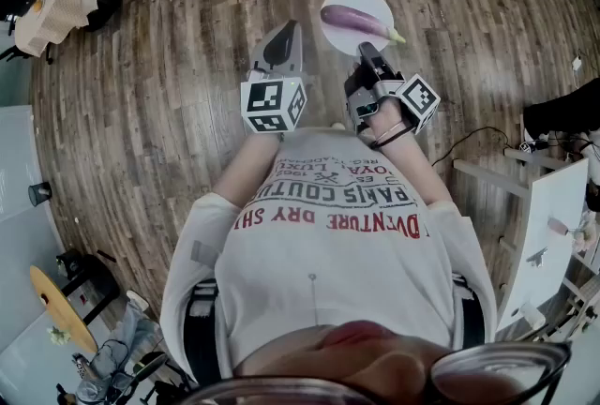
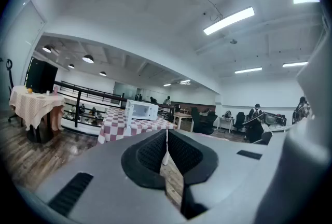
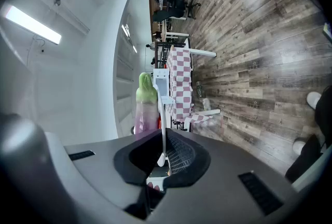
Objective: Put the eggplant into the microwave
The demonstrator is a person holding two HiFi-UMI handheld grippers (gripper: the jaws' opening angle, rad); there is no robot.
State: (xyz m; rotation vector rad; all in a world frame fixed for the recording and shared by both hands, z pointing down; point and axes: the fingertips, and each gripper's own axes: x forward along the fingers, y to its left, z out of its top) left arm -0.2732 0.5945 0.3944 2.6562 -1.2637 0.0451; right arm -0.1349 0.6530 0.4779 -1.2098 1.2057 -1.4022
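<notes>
A purple eggplant [image 1: 352, 19] with a green stem lies on a small white plate [image 1: 345, 39] held out over the wood floor. My right gripper [image 1: 367, 49] is shut on the plate's near rim. In the right gripper view the picture is rolled on its side: the plate [image 3: 164, 124] shows edge-on as a thin white line between the pads, with the eggplant [image 3: 145, 111] beside it. My left gripper [image 1: 284, 28] is level beside the right one, shut with nothing in it [image 2: 166, 153]. The white microwave [image 2: 141, 110] stands far ahead on a red-checked table [image 2: 124, 125].
A cream-clothed table [image 2: 31, 103] and a black railing [image 2: 83, 98] stand at the left. Office chairs and desks [image 2: 207, 122] are beyond the checked table. In the head view a white table [image 1: 553, 225] and a floor cable [image 1: 469, 136] are at the right.
</notes>
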